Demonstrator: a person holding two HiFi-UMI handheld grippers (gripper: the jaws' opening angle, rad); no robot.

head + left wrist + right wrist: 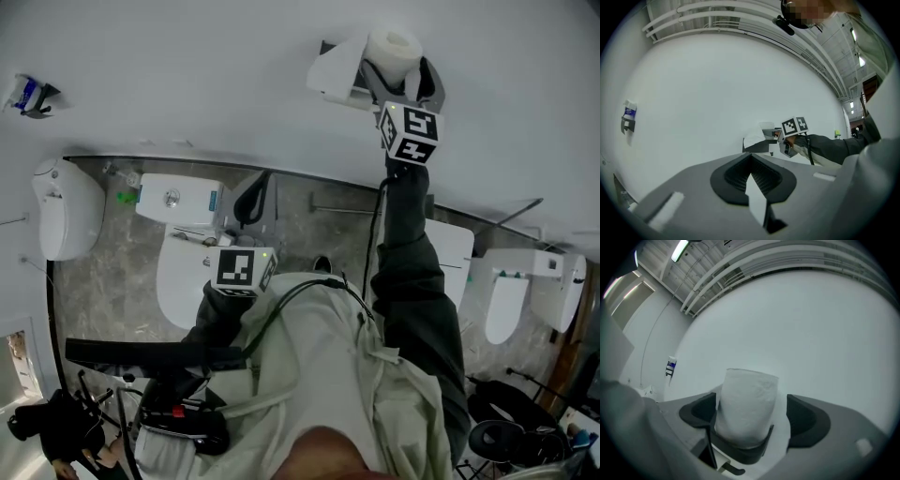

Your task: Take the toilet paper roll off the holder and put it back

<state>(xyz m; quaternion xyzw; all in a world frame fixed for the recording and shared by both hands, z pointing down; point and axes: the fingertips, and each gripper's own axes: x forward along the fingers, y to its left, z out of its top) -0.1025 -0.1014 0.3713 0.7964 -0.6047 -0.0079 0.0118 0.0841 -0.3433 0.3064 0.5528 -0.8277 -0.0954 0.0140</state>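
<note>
The white toilet paper roll (394, 44) stands upright on the wall-mounted holder (333, 77), at the top of the head view. My right gripper (400, 67) is raised to it, one jaw on each side. In the right gripper view the roll (747, 404) rests in the holder's dark cradle (740, 451). The right gripper (752, 405) is open, with a gap showing between the roll and the right-hand jaw. My left gripper (251, 199) hangs low over a toilet, shut and empty (752, 176). In the left gripper view it faces the holder (757, 140) from a distance.
A white toilet (187, 277) with its tank (178, 199) stands below my left gripper. Other toilets are at the left (66, 206) and right (511, 300). A small blue-labelled fixture (28, 94) hangs on the wall. Dark stands and cables (141, 384) crowd the lower left.
</note>
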